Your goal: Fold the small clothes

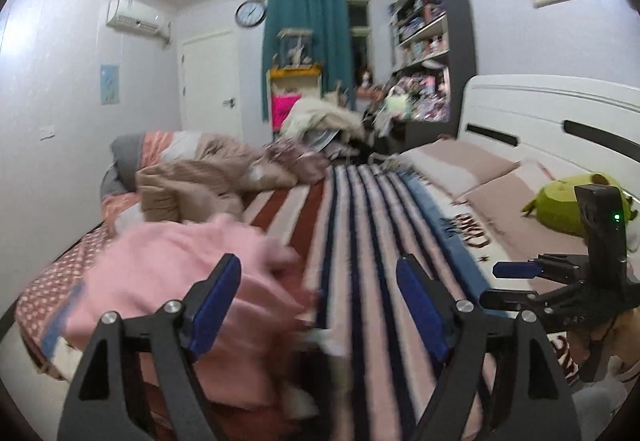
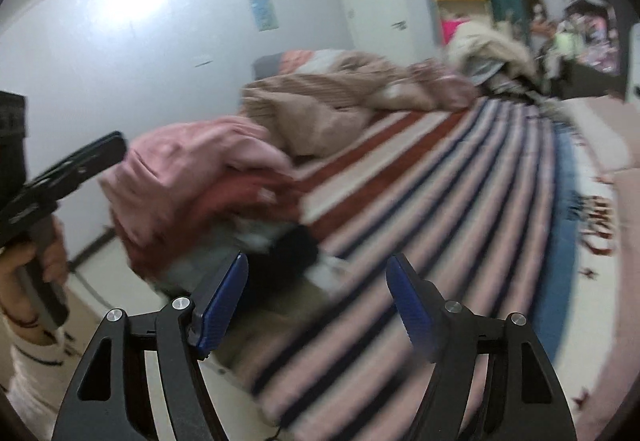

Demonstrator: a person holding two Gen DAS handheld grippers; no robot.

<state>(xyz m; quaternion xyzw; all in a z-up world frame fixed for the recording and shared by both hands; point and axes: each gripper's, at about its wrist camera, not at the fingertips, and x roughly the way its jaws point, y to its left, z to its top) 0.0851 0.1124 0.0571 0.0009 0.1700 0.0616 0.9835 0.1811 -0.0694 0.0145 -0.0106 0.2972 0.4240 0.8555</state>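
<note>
A pile of small clothes with a pink garment (image 1: 180, 281) on top lies at the near left of the striped blanket (image 1: 360, 241) on the bed. My left gripper (image 1: 320, 281) is open and empty above the pile's right edge. In the right wrist view the same pile (image 2: 208, 177) shows pink, red, white and black pieces. My right gripper (image 2: 316, 277) is open and empty, just right of the pile above the blanket (image 2: 460, 201). The right gripper also shows in the left wrist view (image 1: 504, 281), and the left gripper shows at the left edge of the right wrist view (image 2: 100, 153).
A crumpled beige quilt (image 1: 208, 177) lies beyond the pile. Pillows (image 1: 472, 169) and a green plush toy (image 1: 560, 205) sit by the white headboard (image 1: 560, 113). A cluttered shelf (image 1: 428, 53), teal curtain and heaped clothes (image 1: 324, 117) stand at the far end.
</note>
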